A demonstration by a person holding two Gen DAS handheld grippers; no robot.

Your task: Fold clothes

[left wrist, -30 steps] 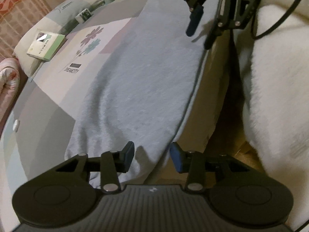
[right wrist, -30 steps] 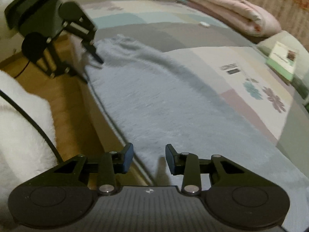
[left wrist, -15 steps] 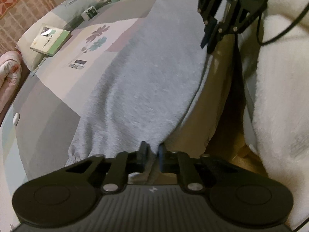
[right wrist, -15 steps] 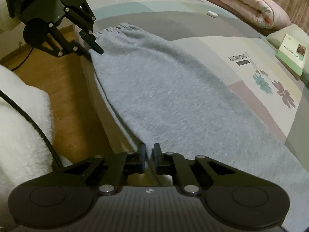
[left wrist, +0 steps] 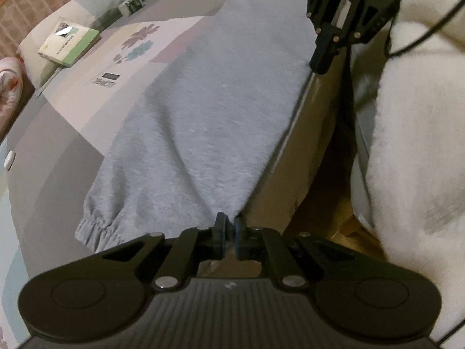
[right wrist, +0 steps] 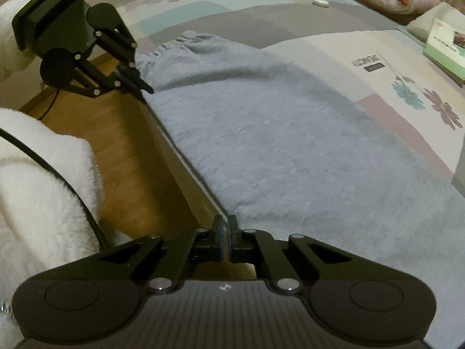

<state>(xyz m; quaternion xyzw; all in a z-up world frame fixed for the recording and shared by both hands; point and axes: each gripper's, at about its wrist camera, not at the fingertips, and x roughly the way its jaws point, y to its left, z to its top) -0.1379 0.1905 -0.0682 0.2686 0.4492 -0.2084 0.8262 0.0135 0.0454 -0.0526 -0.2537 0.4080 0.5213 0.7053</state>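
Lying between both tongs [left wrist: 229, 226]: grey trousers [left wrist: 209, 110].

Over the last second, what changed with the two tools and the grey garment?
Both tools closed from open onto the near edge of the grey garment: the left tool by the elastic cuff, its jaws now easing slightly apart, and the right tool further along. The edge is slightly gathered. The garment remains spread on the bed; the book is unmoved.
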